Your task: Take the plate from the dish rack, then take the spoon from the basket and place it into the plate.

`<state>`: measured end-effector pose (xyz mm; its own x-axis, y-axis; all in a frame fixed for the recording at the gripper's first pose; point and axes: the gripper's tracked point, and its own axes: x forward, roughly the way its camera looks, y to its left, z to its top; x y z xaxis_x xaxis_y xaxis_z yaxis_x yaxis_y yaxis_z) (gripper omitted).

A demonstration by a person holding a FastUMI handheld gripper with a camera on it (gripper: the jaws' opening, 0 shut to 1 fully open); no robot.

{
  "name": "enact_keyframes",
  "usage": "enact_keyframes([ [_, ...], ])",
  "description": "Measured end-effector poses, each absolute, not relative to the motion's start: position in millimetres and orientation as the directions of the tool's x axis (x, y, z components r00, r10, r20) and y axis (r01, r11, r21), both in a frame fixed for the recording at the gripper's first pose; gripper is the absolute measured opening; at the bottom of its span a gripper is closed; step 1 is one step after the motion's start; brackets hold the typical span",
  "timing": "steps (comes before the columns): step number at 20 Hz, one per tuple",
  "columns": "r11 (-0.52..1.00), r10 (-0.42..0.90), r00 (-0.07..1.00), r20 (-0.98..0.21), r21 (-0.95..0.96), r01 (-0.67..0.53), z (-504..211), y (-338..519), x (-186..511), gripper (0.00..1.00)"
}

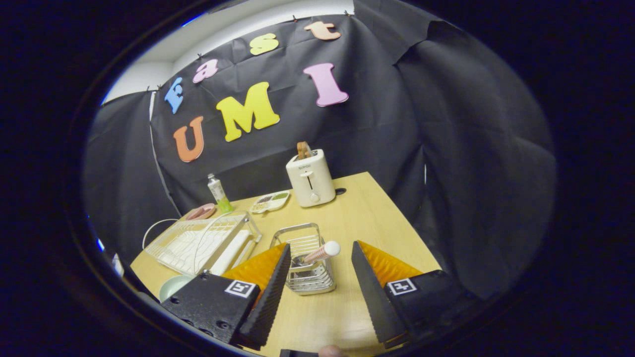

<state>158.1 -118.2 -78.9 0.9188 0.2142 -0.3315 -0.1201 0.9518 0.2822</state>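
Hovering fingers (pixel 320 250) apart around spoon (pixel 322 252) in basket (pixel 305 265); dish rack (pixel 198 243) beside, toaster (pixel 310 177) beyond.

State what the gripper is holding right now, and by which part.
Nothing is held. The gripper is open, its fingers apart on either side of the basket, where the spoon leans untouched.

My view is dim overall. The worktop (pixel 347 208) is evenly lit from above and looks sharp, with a soft sheen near my claw (pixel 320 258), whose fingers stand apart. Fisheye bending curves the worktop's edges. The toaster (pixel 311 177) casts hardly any shadow.
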Motion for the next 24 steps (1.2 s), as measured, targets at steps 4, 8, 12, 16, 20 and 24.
enact_keyframes([
  [4,0.951,0.210,0.930,-0.302,0.283,-0.122,-75.3,-111.6,170.4,0.53],
  [8,0.938,0.260,0.919,-0.296,0.302,-0.168,-62.2,-94.1,169.6,0.26],
  [12,0.949,0.267,0.909,-0.319,0.251,-0.191,-53.2,-82.5,170.3,0.14],
  [16,0.963,0.239,0.921,-0.307,0.196,-0.185,-32.4,-82.2,161.8,0.11],
  [20,0.975,0.187,0.951,-0.248,0.166,-0.148,9.0,-89.3,144.1,0.11],
  [24,0.972,0.208,0.959,-0.190,0.153,-0.180,52.9,-67.9,107.0,0.12],
])
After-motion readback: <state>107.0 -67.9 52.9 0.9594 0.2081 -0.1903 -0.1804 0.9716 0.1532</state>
